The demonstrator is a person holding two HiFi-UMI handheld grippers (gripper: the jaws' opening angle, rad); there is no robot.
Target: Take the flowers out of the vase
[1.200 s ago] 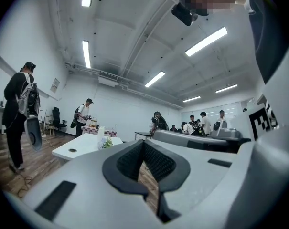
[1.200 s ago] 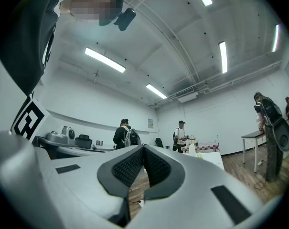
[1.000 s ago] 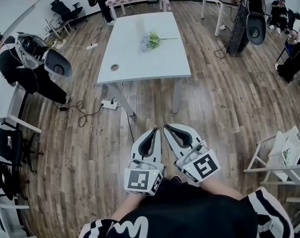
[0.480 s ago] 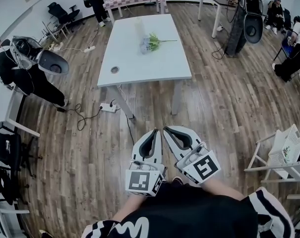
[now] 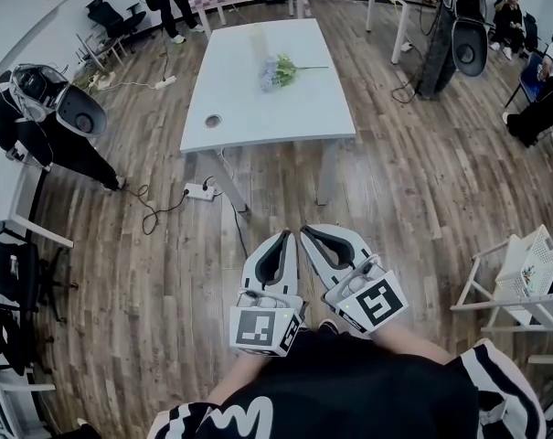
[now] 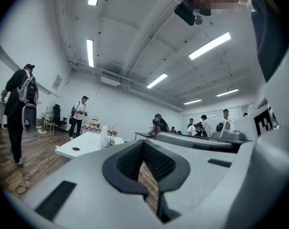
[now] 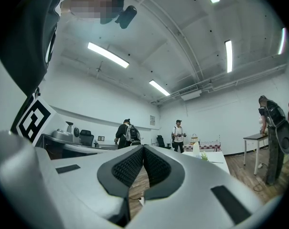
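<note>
A bunch of pale flowers with green stems (image 5: 278,71) lies on the white table (image 5: 258,122) far ahead of me. A pale, see-through vase (image 5: 257,40) stands just behind the bunch. In the left gripper view the vase (image 6: 104,131) and flowers (image 6: 109,141) look small and distant, as do the flowers (image 7: 203,156) in the right gripper view. My left gripper (image 5: 286,236) and right gripper (image 5: 304,231) are side by side close to my body, over the wooden floor and well short of the table. Both are shut with nothing between the jaws.
A power strip (image 5: 201,191) with cables lies on the floor by the table's near legs. A person with a backpack (image 5: 47,126) stands at the left. A white basket rack (image 5: 527,273) is at the right. More people, chairs and desks line the far walls.
The table and flowers have shifted slightly in the head view. The person at the far back walked left. Both grippers kept still and stayed shut.
</note>
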